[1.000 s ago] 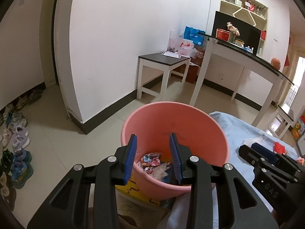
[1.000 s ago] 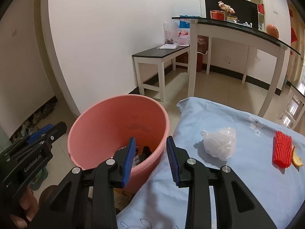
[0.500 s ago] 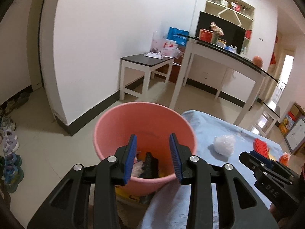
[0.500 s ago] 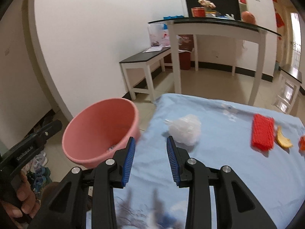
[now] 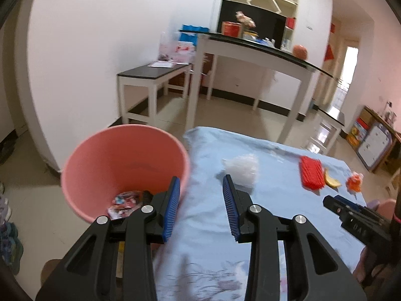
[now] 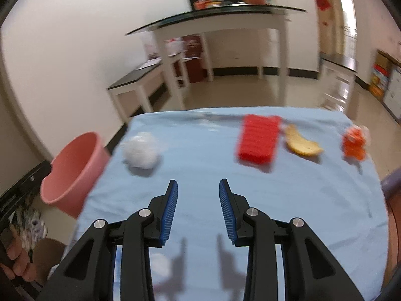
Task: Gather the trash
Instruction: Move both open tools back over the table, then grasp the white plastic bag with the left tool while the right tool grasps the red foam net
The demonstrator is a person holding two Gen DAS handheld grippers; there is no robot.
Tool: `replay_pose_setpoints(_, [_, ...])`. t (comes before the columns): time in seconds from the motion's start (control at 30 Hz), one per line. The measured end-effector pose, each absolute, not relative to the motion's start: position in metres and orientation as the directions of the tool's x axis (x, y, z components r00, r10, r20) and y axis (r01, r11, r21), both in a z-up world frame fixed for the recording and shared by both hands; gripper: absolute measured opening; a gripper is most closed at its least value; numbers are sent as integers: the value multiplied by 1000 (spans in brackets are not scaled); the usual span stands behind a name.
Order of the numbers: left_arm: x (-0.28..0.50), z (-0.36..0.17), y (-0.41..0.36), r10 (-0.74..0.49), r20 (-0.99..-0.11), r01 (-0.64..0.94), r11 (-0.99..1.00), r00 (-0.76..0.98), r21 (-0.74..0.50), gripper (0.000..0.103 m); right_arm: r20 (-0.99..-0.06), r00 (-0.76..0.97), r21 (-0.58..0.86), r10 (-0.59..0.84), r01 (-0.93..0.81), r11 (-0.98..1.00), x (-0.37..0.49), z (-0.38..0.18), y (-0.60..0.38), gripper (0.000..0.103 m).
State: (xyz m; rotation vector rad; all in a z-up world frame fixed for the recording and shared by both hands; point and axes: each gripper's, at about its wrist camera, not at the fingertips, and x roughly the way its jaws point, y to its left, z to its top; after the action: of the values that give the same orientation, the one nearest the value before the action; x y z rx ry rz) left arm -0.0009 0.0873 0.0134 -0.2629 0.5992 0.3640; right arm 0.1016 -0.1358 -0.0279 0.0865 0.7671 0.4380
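Note:
A pink bucket (image 5: 125, 160) (image 6: 72, 170) stands on the floor at the left edge of a table under a light blue cloth (image 5: 270, 208) (image 6: 225, 180); wrappers lie at its bottom. On the cloth lie a crumpled white plastic bag (image 5: 241, 168) (image 6: 141, 151), a red ribbed piece (image 5: 310, 171) (image 6: 258, 139), a yellow peel (image 5: 330, 180) (image 6: 302, 145) and an orange wrapper (image 5: 354, 181) (image 6: 354, 143). My left gripper (image 5: 201, 188) is open and empty at the table's left edge, just short of the white bag. My right gripper (image 6: 198, 188) hangs open and empty over the bare cloth.
A low white side table (image 5: 153, 75) and a tall black-topped console (image 5: 263, 50) stand by the far wall. Shoes (image 5: 7, 235) line the floor at the left. A shelf of colourful items (image 5: 373, 145) is at the right.
Both grippers swung right, away from the bucket and over the blue cloth. The bucket slid to the left in both views, and the trash on the table came into fuller sight.

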Motion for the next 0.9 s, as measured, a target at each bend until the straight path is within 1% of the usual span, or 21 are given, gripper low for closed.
replay_pose_setpoints(0.17, [19,6,68,207,-606,-348,930,768,-123,36,-665,636,283,391,-270,920,121,-36,-172,33])
replay_pose_setpoints(0.3, [33,3,57,180,-616,-309,945,767,-109,36,-660,640,300,393,-255,919,133,-36,-180,34])
replay_pose_setpoints(0.4, [46,2,58,146,-630,-288,949,762,-130,36,-652,647,304,397,-256,918,142,-33,-176,35])
replay_pose_setpoints(0.43, [50,2,58,140,-635,-287,949,760,-134,36,-650,649,304,395,-255,918,145,-33,-175,36])
replay_pose_setpoints(0.5, [64,1,60,120,-647,-276,950,753,-145,36,-646,654,307,393,-249,919,153,-31,-170,48])
replay_pose_setpoints(0.53, [68,1,61,115,-650,-272,951,751,-145,36,-644,659,308,390,-244,920,158,-31,-169,49])
replay_pose_setpoints(0.7, [101,-5,61,130,-663,-257,962,737,-97,36,-665,651,309,367,-208,928,183,-35,-158,50])
replay_pose_setpoints(0.9, [140,-28,65,166,-708,-276,960,687,-42,36,-702,638,279,317,-163,946,205,-51,-148,50])
